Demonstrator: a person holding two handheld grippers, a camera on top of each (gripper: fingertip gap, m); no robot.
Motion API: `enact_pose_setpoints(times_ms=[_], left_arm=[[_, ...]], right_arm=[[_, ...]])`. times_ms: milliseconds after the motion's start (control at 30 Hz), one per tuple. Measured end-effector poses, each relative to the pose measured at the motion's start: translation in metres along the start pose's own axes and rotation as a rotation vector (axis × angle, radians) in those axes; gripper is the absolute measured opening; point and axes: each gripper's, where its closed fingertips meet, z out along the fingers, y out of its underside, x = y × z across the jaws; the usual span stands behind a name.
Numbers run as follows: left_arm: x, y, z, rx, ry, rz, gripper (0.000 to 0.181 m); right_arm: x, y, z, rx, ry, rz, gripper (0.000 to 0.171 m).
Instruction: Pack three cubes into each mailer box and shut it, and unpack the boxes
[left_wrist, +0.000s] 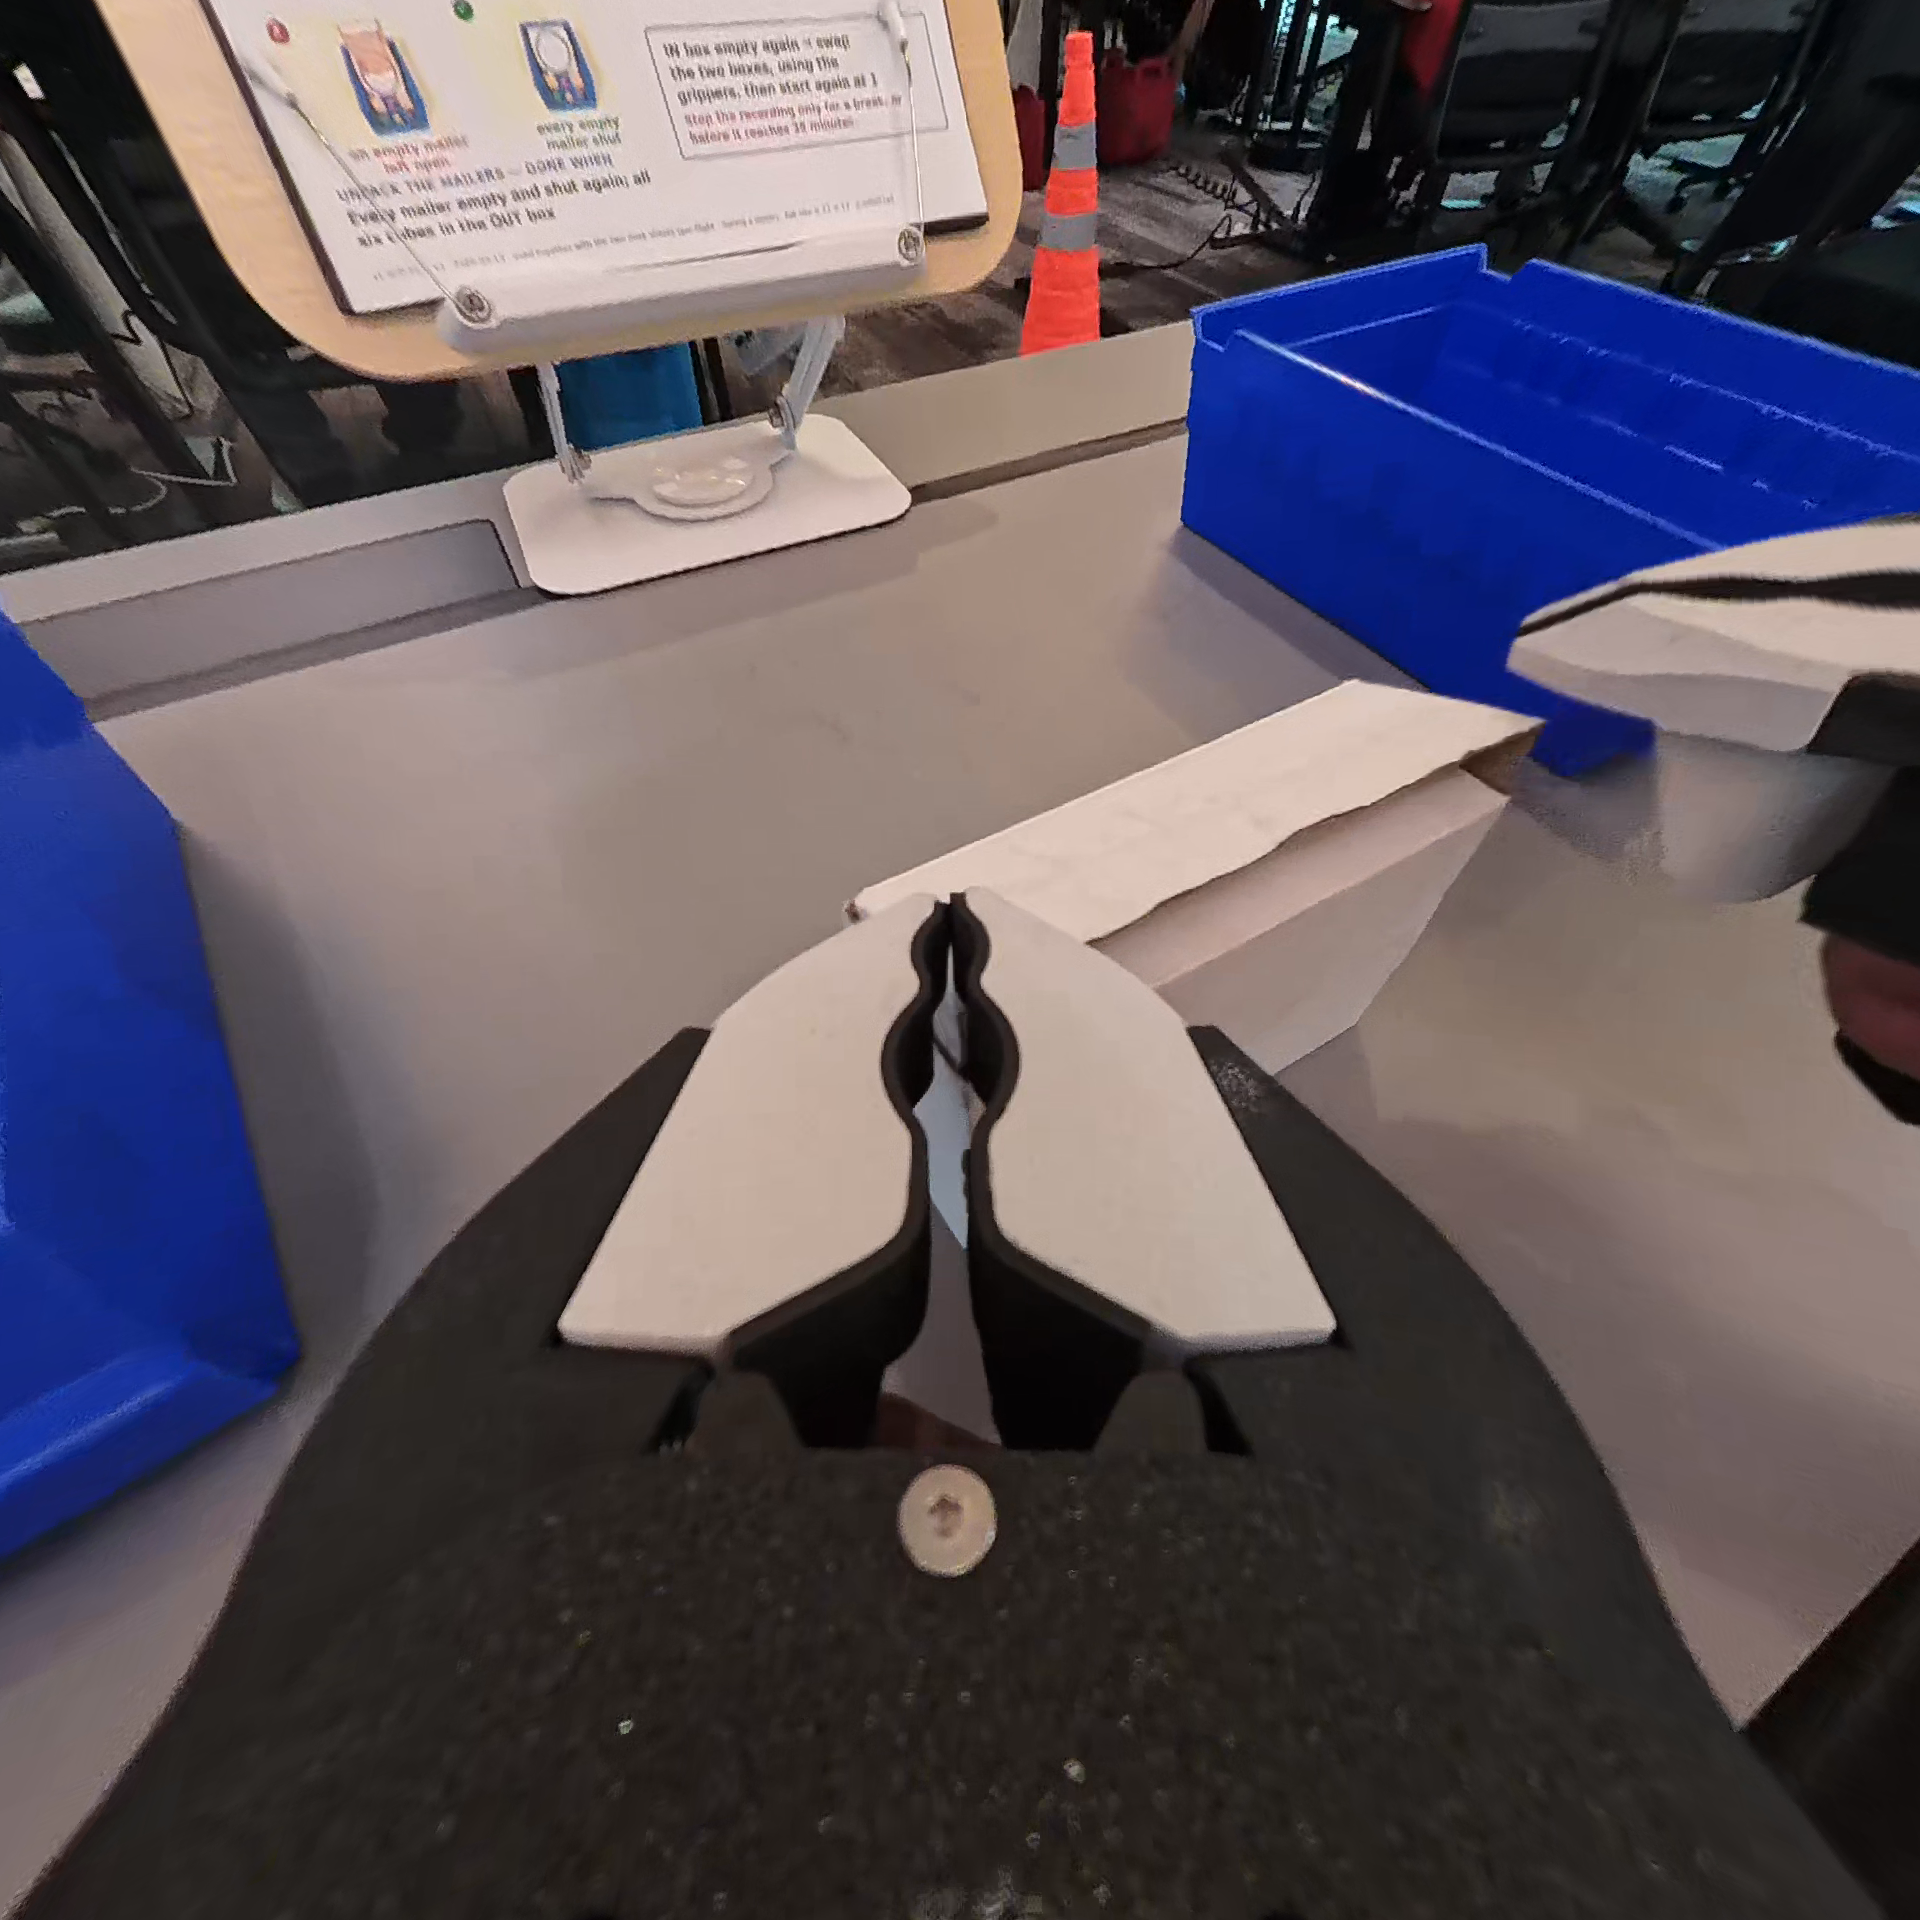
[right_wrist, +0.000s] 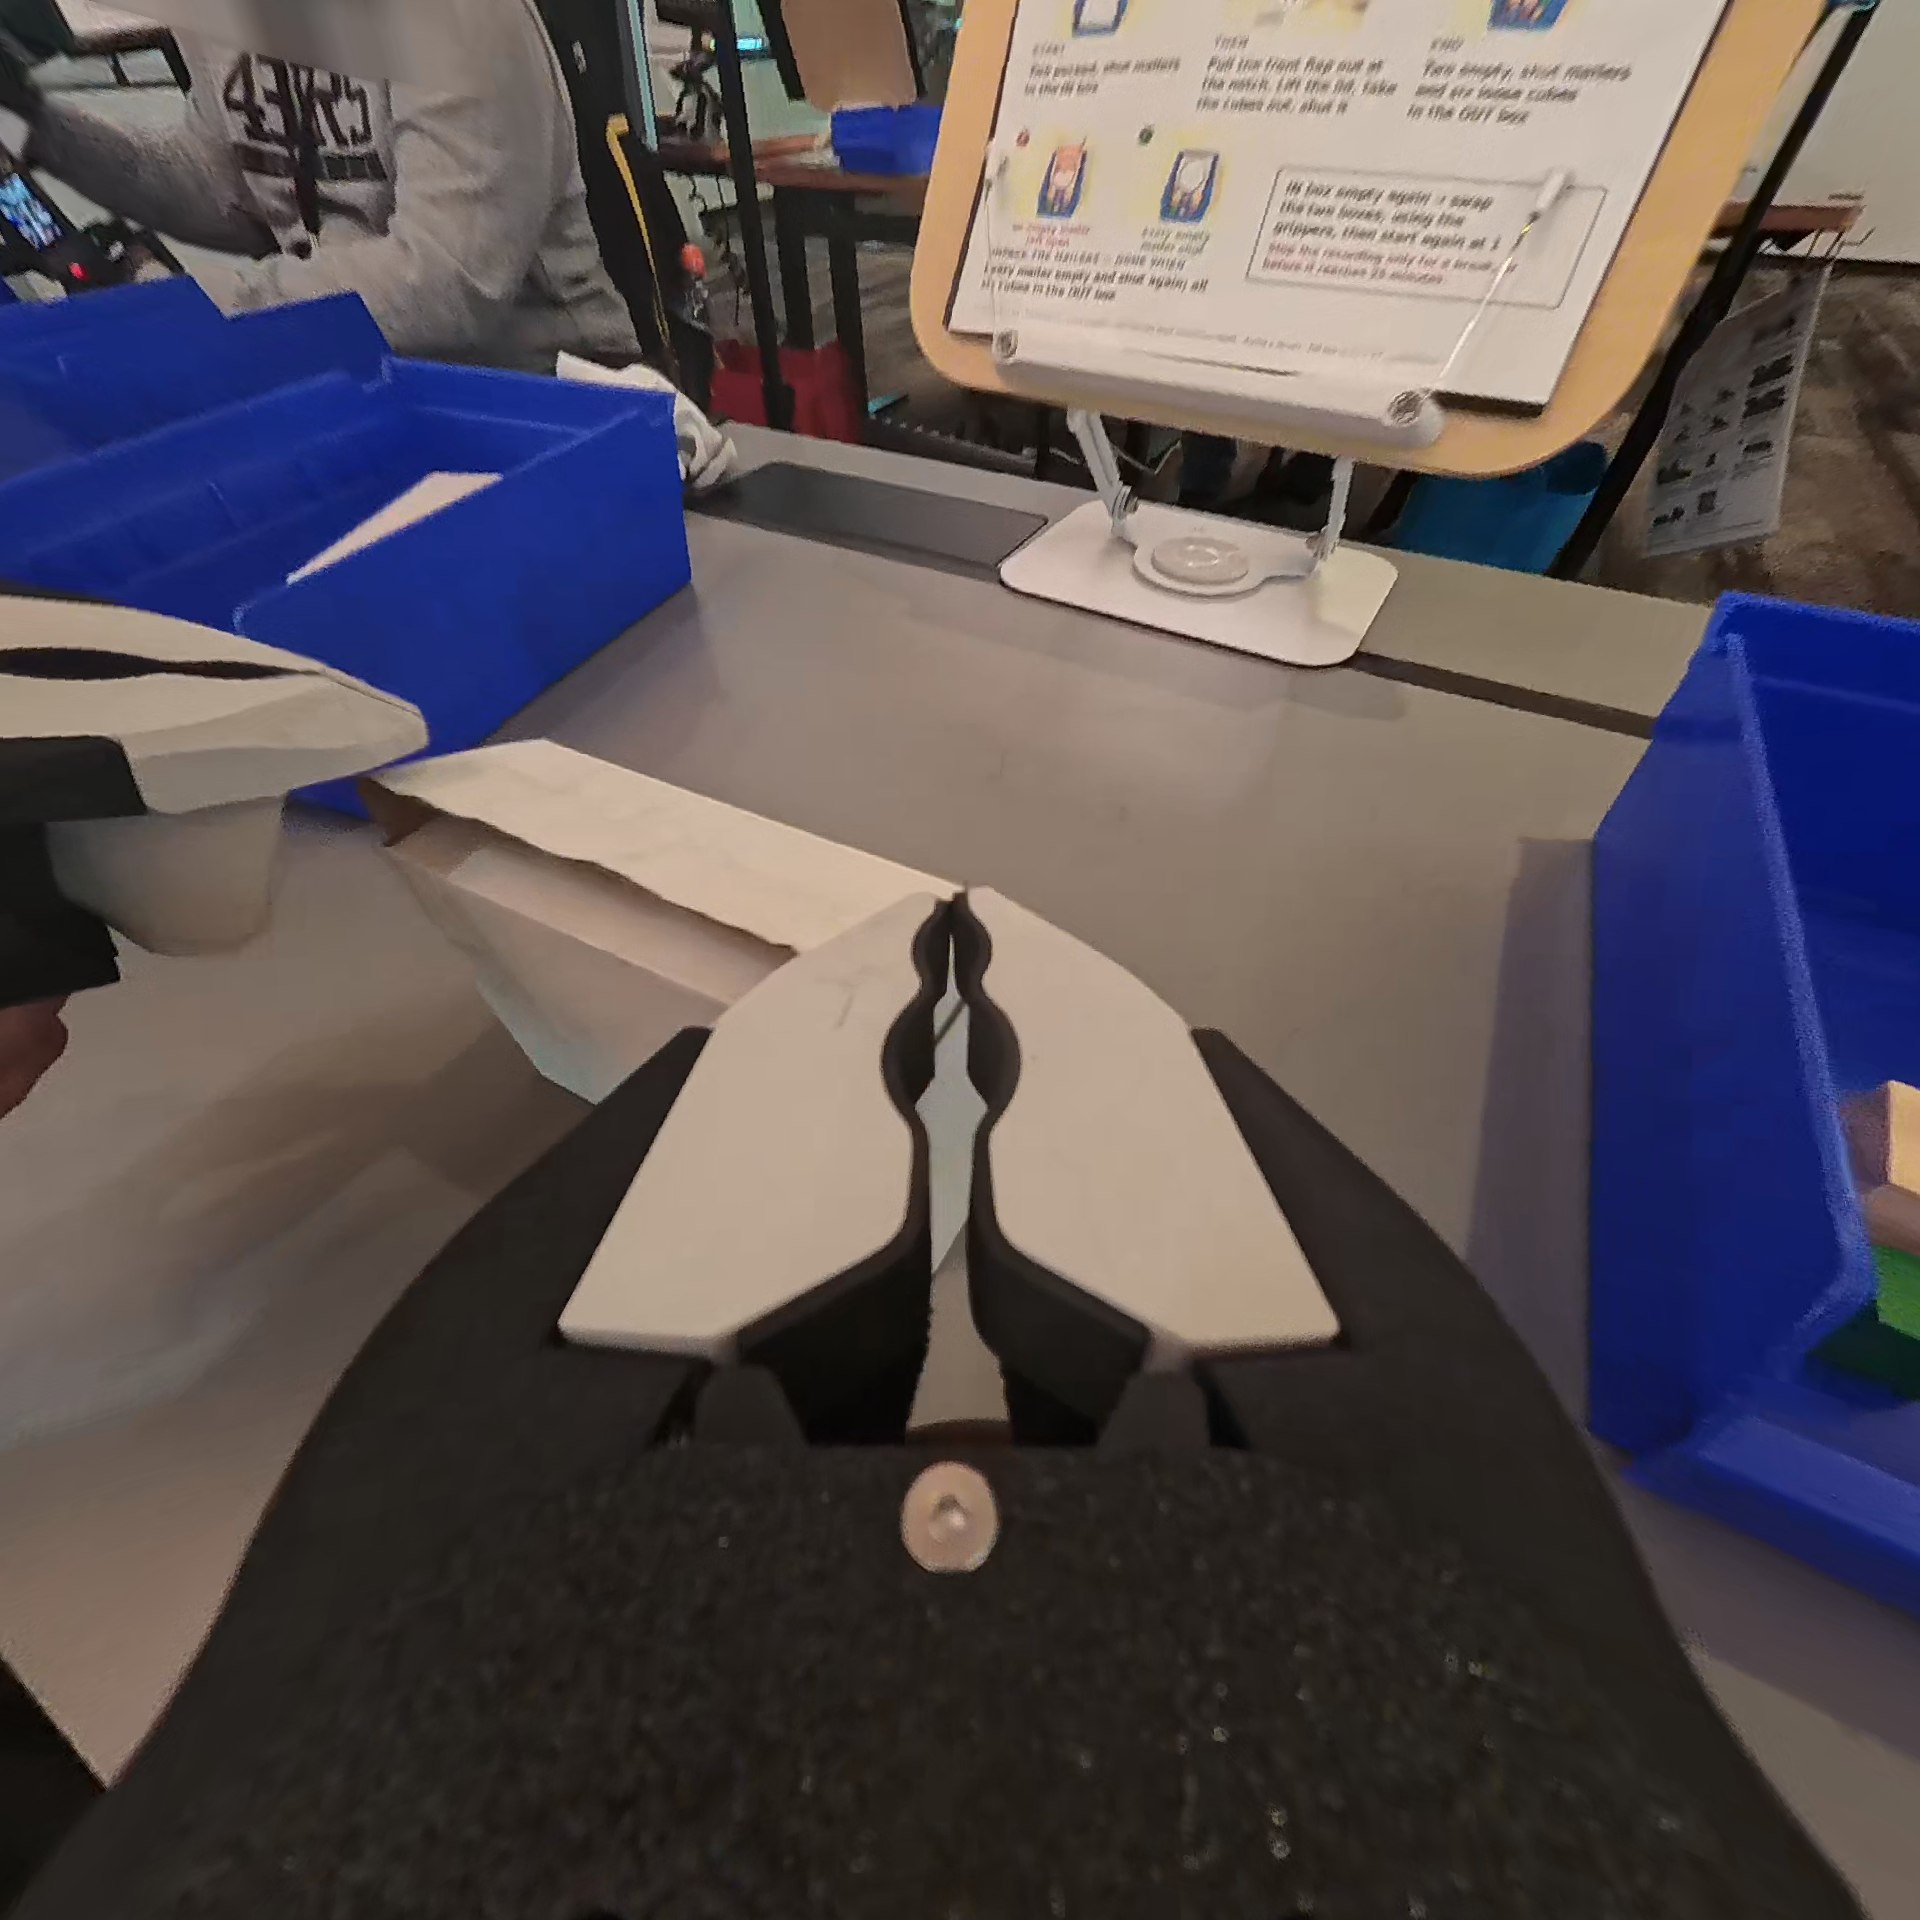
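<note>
Closest in, both grippers are clamped onto the white mailer box (left_wrist: 1226, 831) at opposite ends. The left gripper (left_wrist: 951, 914) has its fingers pinched tight on the near corner edge of the cardboard, and the right gripper (right_wrist: 958, 904) does the same at its own end. My guess is a two-ended grip keeps the floppy lid from springing up while the box gets carried or steadied. The lid looks down but its front edge is a bit wavy, so I can't tell if it's fully tucked.

Just beyond, on the grey table (left_wrist: 727, 748), a blue bin (right_wrist: 1704, 1039) on the right holds coloured cubes (right_wrist: 1896, 1247). The other blue bin (right_wrist: 416, 540) on the left has a white mailer (right_wrist: 400, 520) lying in it. Farthest back stands an instruction board (left_wrist: 623, 156) on a white stand.
</note>
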Motion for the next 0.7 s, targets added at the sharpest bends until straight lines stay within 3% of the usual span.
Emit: enact_pose_setpoints(times_ms=[300, 500, 700], left_arm=[[0.003, 0.021, 0.003, -0.037, 0.022, 0.113, 0.000], [0.005, 0.019, 0.005, -0.061, 0.032, 0.139, 0.000], [0.040, 0.006, 0.009, -0.017, 0.054, 0.162, 0.000]], right_arm=[[-0.002, 0.026, -0.001, -0.039, -0.018, -0.031, 0.000], [-0.001, 0.023, 0.001, -0.044, -0.012, -0.014, 0.000], [-0.045, 0.011, 0.007, 0.024, -0.071, -0.098, 0.000]])
